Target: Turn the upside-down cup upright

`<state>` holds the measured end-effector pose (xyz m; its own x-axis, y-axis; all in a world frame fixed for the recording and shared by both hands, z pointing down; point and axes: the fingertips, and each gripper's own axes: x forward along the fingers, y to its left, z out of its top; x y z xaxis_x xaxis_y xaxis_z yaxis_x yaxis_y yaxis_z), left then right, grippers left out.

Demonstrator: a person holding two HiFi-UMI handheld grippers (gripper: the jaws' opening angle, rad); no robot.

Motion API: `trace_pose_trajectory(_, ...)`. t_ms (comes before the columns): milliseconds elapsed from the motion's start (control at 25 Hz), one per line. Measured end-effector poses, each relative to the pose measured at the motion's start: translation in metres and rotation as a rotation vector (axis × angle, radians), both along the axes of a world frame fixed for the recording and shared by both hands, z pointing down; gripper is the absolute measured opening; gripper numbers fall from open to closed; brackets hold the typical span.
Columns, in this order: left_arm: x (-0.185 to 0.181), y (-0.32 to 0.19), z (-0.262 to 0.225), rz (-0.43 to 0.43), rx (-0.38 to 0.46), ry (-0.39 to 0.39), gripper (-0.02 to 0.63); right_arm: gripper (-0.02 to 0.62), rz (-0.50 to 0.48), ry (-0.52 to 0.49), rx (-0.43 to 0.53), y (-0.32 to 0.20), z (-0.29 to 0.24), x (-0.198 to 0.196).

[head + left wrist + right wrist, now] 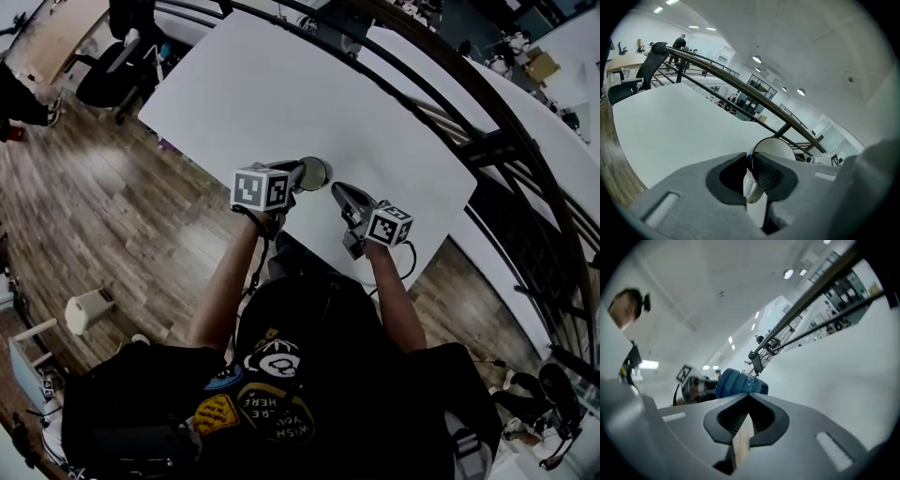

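At centre frame in the head view, near the lower edge of the white counter (281,84), the left gripper (298,174) has its jaws clamped on the wall of the cup (314,172), one pad inside the rim and one outside. The cup is tipped, its round mouth facing back towards the person, so the turn looks part done. Whether its base touches the counter I cannot tell. Just to the right, the right gripper (339,192) has its jaws closed on nothing. The next move likely calls for rolling the left wrist until the mouth faces up, setting the base flat and then letting go. Its outer wall is blue and ribbed, its inside smooth glossy white. The jaws are grey with ridged pads, and the counter is matt and plain.
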<state>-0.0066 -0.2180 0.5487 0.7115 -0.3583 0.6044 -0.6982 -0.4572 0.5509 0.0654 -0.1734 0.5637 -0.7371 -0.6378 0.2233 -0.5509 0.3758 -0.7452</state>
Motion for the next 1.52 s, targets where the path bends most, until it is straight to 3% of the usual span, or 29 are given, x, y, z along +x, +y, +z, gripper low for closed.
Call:
trace_pose_trajectory(120, -0.001, -0.003, -0.003, -0.031, 0.029, 0.025, 0.048, 0.022, 0.064, -0.306, -0.171, -0.008, -0.004, 0.0)
trace_pose_trajectory(240, -0.004, -0.005, -0.005, -0.052, 0.06, 0.027, 0.048, 0.279, 0.072, -0.674, -0.346, -0.011, -0.01, -0.008)
trace_pose_trajectory(320, -0.005, -0.006, -0.006, -0.054, 0.076, 0.016, 0.05, 0.342, 0.095, -0.869, -0.429, -0.017, -0.01, -0.009)
trace_pose_trajectory(520, -0.005, -0.006, -0.007, -0.042, 0.11, 0.022, 0.051, 0.413, 0.112, -1.097, -0.605, -0.028, 0.007, -0.025)
trace_pose_trajectory(720, 0.012, 0.009, -0.009, 0.166, 0.289, -0.062, 0.055, 0.431, 0.131, -1.17, -0.681, -0.04, 0.019, -0.034)
trace_pose_trajectory(840, 0.019, 0.02, -0.013, 0.299, 0.439, -0.117, 0.054, 0.434, 0.088, -1.147, -0.71, -0.039, 0.018, -0.042)
trace_pose_trajectory(920, 0.022, 0.023, -0.013, 0.34, 0.5, -0.145, 0.052, 0.433, 0.067, -1.116, -0.724, -0.039, 0.018, -0.044)
trace_pose_trajectory(1080, 0.024, 0.021, -0.007, 0.327, 0.52, -0.131, 0.055, 0.426, 0.077, -1.025, -0.689, -0.042, 0.023, -0.037)
trace_pose_trajectory(1160, 0.02, 0.02, 0.002, 0.289, 0.48, -0.134, 0.059, 0.423, 0.112, -0.944, -0.649, -0.047, 0.028, -0.028)
trace_pose_trajectory(1320, -0.002, 0.013, 0.016, 0.155, 0.362, -0.159, 0.06, 0.423, 0.187, -0.639, -0.504, -0.063, 0.045, -0.004)
trace_pose_trajectory(1440, -0.019, 0.004, 0.036, 0.045, 0.291, -0.161, 0.005, 0.423, 0.17, -0.312, -0.322, -0.085, 0.06, -0.001)
trace_pose_trajectory(1520, -0.028, 0.006, 0.051, 0.018, 0.262, -0.152, 0.005, 0.423, 0.128, -0.072, -0.165, -0.096, 0.07, -0.007)
